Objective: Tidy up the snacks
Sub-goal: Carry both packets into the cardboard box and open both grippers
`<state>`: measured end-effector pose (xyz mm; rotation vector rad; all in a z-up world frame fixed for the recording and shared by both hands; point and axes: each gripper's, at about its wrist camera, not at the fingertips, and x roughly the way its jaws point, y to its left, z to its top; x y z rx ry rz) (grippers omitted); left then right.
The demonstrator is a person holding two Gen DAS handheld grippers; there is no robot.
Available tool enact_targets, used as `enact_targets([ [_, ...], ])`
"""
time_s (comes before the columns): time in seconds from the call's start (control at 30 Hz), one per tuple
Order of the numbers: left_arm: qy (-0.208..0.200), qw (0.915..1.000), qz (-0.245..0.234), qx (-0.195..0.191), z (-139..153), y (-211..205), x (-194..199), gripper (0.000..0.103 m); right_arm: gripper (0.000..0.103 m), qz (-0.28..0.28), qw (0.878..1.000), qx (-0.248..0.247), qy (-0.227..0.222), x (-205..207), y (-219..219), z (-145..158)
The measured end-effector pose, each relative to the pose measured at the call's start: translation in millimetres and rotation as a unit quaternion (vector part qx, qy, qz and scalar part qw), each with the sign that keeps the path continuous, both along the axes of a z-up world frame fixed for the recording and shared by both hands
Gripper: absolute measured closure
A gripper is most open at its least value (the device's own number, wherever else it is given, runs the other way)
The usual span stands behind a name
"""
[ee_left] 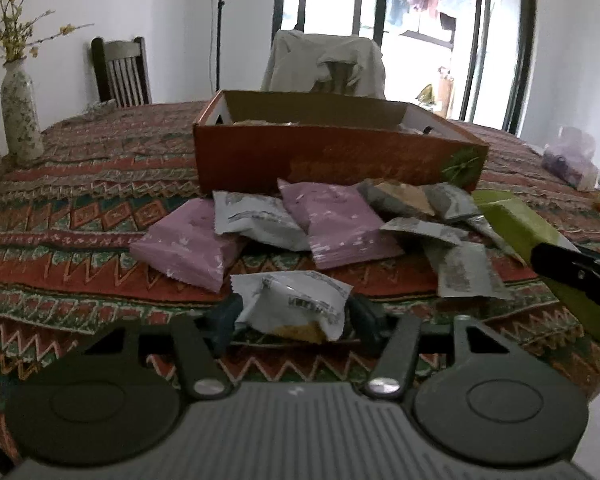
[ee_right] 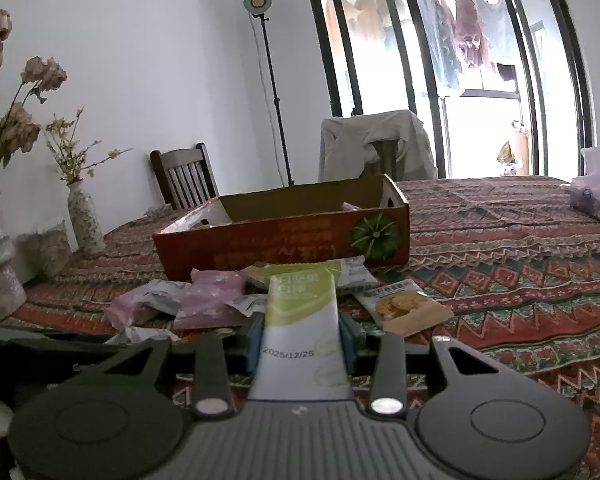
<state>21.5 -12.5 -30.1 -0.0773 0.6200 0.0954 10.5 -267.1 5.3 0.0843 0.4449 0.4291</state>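
Left hand-held gripper (ee_left: pixel 294 318) nearest, pinching white snack packet (ee_left: pixel 296 300) low over tabletop (ee_left: pixel 80 220); crinkly, light, grip at mid-body. Orange box (ee_left: pixel 332 156) beyond. Right hand-held gripper (ee_right: pixel 302 340) clamps stiff green carton (ee_right: pixel 302 320), sides firm, box (ee_right: pixel 284 240) ahead.

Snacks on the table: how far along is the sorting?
Done: a few packets already lie in the cardboard box. In hand: the left tool grips a white packet; the right tool holds a green-and-white box. Left: pink packets and others before the box.
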Motion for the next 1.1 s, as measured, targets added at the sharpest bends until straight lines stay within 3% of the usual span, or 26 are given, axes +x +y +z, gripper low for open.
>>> enact_targets([
  [0.53,-0.072,0.9971,-0.022,-0.013,34.1,5.4,-8.9,0.044,0.065,-0.016,0.999,-0.01,-0.035,1.8,5.4,22.4],
  [1.1,-0.127,0.9909,-0.04,-0.019,82.5,12.7,68.5,0.044,0.065,-0.045,0.996,0.002,-0.076,80.0,20.5,56.6],
])
